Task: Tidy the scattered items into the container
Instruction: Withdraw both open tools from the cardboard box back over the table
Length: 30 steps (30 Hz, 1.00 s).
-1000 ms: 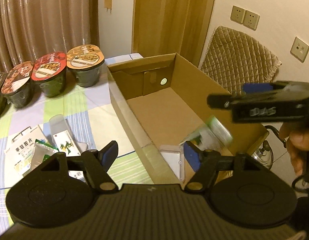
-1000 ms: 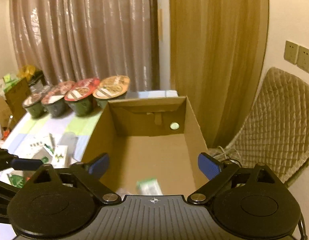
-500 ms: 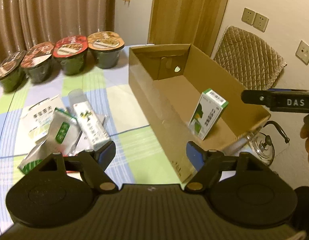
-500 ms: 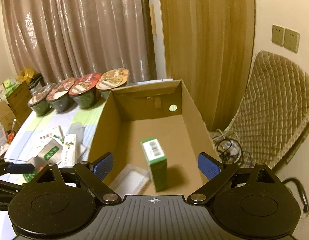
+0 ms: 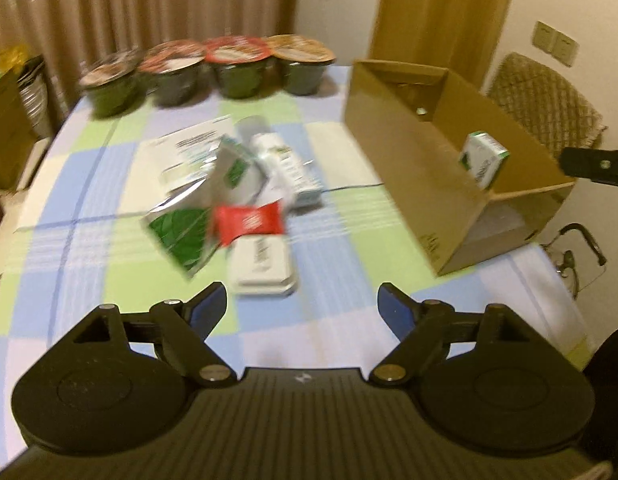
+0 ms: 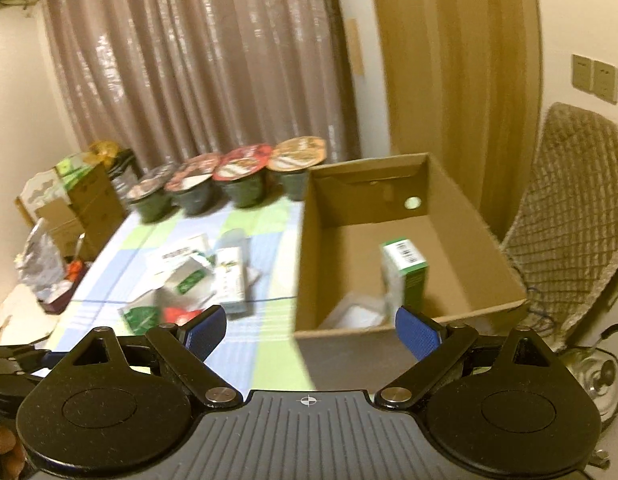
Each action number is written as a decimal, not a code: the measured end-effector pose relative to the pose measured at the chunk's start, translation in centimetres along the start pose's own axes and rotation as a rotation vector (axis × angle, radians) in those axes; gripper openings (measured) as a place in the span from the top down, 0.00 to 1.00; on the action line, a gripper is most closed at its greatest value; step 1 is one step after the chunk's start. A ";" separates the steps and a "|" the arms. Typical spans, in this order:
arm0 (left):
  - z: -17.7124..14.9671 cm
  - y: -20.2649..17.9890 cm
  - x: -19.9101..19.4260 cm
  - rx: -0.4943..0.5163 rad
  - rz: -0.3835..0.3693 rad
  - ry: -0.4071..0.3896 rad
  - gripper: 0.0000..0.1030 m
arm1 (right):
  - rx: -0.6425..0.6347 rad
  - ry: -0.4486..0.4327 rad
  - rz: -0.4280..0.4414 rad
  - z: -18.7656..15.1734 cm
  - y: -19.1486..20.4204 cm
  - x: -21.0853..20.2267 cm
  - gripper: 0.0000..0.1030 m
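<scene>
An open cardboard box (image 5: 393, 148) (image 6: 469, 224) stands at the table's right side. Inside it a green and white carton (image 5: 485, 160) (image 6: 405, 276) stands upright beside a clear plastic case (image 6: 357, 314). A loose pile lies left of the box: a red packet (image 5: 249, 222), a green foil pouch (image 5: 181, 234), a white flat case (image 5: 263, 266), a white tube box (image 5: 287, 168) (image 6: 231, 276) and a white leaflet box (image 5: 189, 152). My left gripper (image 5: 303, 306) hovers open near the white case, holding nothing. My right gripper (image 6: 311, 332) is open and empty in front of the box's near wall.
Several lidded instant-noodle bowls (image 5: 235, 66) (image 6: 241, 182) line the far table edge before a curtain. A quilted chair (image 6: 569, 208) and a kettle (image 6: 593, 372) sit right of the box. Cartons and clutter (image 6: 77, 208) stand left of the table. The checked tablecloth (image 5: 89, 264) is bare on its left.
The left gripper has drawn back and swung left from the box to the pile. The carton dropped from the right gripper now stands in the box. The right gripper pulled back.
</scene>
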<state>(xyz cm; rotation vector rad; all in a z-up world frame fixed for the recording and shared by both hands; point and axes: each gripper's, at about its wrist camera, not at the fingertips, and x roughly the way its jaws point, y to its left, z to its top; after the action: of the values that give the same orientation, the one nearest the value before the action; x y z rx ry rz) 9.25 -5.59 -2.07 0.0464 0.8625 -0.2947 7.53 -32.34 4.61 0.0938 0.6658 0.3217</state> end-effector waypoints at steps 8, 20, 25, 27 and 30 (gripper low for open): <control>-2.6 4.1 -1.3 -0.041 0.078 0.001 0.21 | -0.062 0.042 0.094 -1.6 5.2 1.3 0.06; -1.7 9.1 1.2 -0.030 0.123 -0.020 0.17 | -0.075 0.161 0.125 -5.3 9.1 8.0 0.06; -0.7 10.2 3.1 -0.035 0.115 -0.015 0.17 | -0.056 0.193 0.122 -6.4 9.1 10.2 0.06; -0.5 10.3 3.9 -0.031 0.113 -0.016 0.16 | -0.051 0.200 0.120 -6.6 9.0 10.9 0.06; -0.1 10.6 5.3 -0.025 0.117 -0.018 0.16 | -0.051 0.203 0.114 -7.0 8.8 11.9 0.06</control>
<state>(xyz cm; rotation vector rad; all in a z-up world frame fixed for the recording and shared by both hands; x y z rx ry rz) 15.34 3.30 -6.92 0.0704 0.8423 -0.1748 9.67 -20.25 -6.24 0.0504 0.8547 0.4621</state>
